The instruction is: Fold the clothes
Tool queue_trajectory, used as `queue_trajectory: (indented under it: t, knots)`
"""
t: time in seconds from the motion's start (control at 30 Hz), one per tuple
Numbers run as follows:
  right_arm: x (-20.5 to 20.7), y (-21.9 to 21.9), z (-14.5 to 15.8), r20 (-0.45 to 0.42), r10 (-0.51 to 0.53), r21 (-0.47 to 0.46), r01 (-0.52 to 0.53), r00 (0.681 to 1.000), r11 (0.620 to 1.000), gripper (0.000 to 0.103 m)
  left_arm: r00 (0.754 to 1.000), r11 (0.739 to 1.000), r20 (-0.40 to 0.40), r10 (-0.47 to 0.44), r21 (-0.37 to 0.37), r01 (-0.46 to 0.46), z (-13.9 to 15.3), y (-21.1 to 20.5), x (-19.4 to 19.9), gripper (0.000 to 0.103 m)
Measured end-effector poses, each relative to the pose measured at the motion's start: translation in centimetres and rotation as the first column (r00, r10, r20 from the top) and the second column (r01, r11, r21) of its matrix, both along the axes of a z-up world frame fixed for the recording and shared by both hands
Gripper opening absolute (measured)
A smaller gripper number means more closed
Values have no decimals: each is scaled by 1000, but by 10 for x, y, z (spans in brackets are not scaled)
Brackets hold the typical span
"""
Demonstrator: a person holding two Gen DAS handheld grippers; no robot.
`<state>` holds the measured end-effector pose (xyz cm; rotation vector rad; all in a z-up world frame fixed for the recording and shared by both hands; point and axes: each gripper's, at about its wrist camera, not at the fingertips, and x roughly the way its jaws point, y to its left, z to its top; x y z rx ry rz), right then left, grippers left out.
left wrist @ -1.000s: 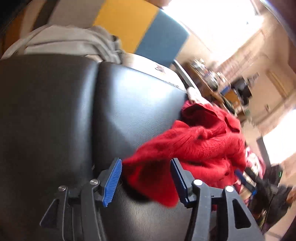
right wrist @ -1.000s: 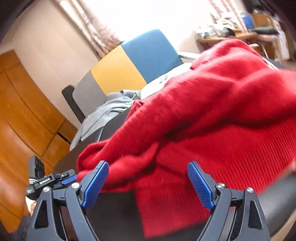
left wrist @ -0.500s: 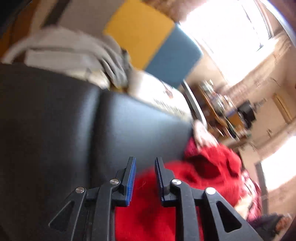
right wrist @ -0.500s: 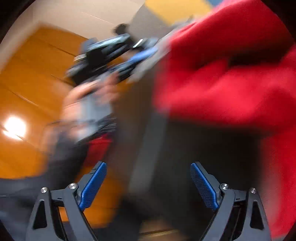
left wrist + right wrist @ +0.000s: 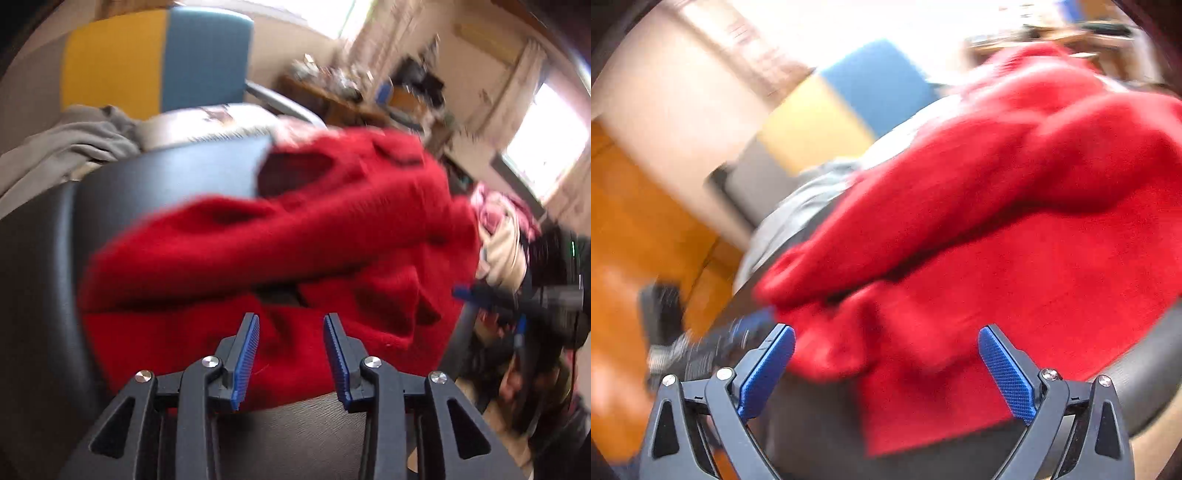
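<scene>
Both grippers hang parted and empty over the red knit sweater (image 5: 280, 236) bunched on the black cushion (image 5: 44, 295): left gripper (image 5: 291, 354) partly open, right gripper (image 5: 886, 373) wide.

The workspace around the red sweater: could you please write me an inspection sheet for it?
Surface: black padded seat, bare on its left part.
Job's things: red sweater lies rumpled on the seat, one part folded over the rest.
Clutter: grey garment heaped behind the seat; pink and cream clothes to the right.
Grippers: left hand-held gripper open, nothing between its fingers; right hand-held gripper wide open, the sweater's edge behind the gap.
Cables: nothing seen.
Surroundings: yellow and blue chair back, cluttered desk, bright window; both views are blurred.
</scene>
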<state>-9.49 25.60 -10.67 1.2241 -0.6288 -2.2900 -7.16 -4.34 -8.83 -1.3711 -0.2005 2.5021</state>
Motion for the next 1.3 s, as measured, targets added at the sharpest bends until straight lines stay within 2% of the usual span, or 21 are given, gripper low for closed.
queue_trajectory:
  t: [0.1,0.17,0.27,0.37,0.47,0.5,0.53,0.6,0.7,0.77,0.8,0.87,0.9,0.93,1.03,1.1,1.13,1.17,1.2,1.23,1.3]
  knots:
    - [-12,1,-31,115,1,-17,1,993,1000,102,998,995,54,24,-99,-19,-28,12,-14,39]
    - [3,-19,-33,71,45,29,-47,996,998,103,998,993,53,30,-120,-23,-34,7,-9,39]
    - [19,-52,-36,69,146,23,-148,987,989,103,997,979,64,52,-199,-39,-30,-10,11,39]
    - [33,-84,-41,80,249,2,-250,965,968,103,992,969,74,101,-232,-82,-28,-38,34,39]
    - [48,-116,-45,91,353,-32,-351,931,936,103,974,954,118,194,-252,-159,-25,-83,64,39]
    - [54,-125,-47,97,390,-59,-386,916,921,103,965,946,130,229,-261,-190,-25,-99,74,39]
    - [59,-135,-50,99,426,-72,-421,899,904,103,954,936,138,267,-271,-223,-23,-116,86,33]
    - [74,-160,-49,101,481,-84,-475,871,876,103,931,897,119,346,-333,-291,-17,-144,109,31]
    - [91,-195,-49,122,566,-146,-549,815,823,103,861,824,102,499,-364,-434,-7,-195,147,31]
    - [100,-216,-50,135,619,-191,-593,774,782,103,798,776,88,596,-320,-544,3,-230,177,31]
    - [106,-225,-50,133,637,-190,-611,760,768,103,776,757,77,626,-297,-582,10,-243,190,31]
    - [124,-239,-54,145,686,-193,-659,713,727,103,753,738,50,657,-251,-627,27,-258,209,32]
    - [134,-246,-56,152,710,-196,-684,687,703,103,751,738,39,659,-225,-636,35,-262,215,34]
    - [135,-247,-57,154,718,-202,-689,679,696,103,755,743,29,655,-205,-637,39,-263,218,37]
    - [127,-240,-54,150,710,-228,-674,689,702,103,787,771,-29,616,-183,-610,46,-251,208,37]
    - [122,-235,-52,147,704,-246,-664,695,706,103,836,819,-64,544,-176,-547,48,-231,187,39]
    - [118,-223,-51,140,690,-258,-647,710,718,103,860,843,-82,503,-175,-509,51,-221,175,43]
    - [115,-205,-50,132,669,-273,-622,732,734,103,883,863,-99,459,-186,-470,53,-210,161,44]
    - [109,-210,-45,119,639,-277,-593,760,756,103,904,880,-114,413,-204,-428,56,-197,146,45]
    - [101,-207,-39,99,599,-271,-557,795,785,103,922,895,-129,365,-224,-386,58,-184,131,46]
    - [81,-172,-20,38,478,-241,-456,878,857,103,949,912,-139,283,-267,-311,56,-164,102,47]
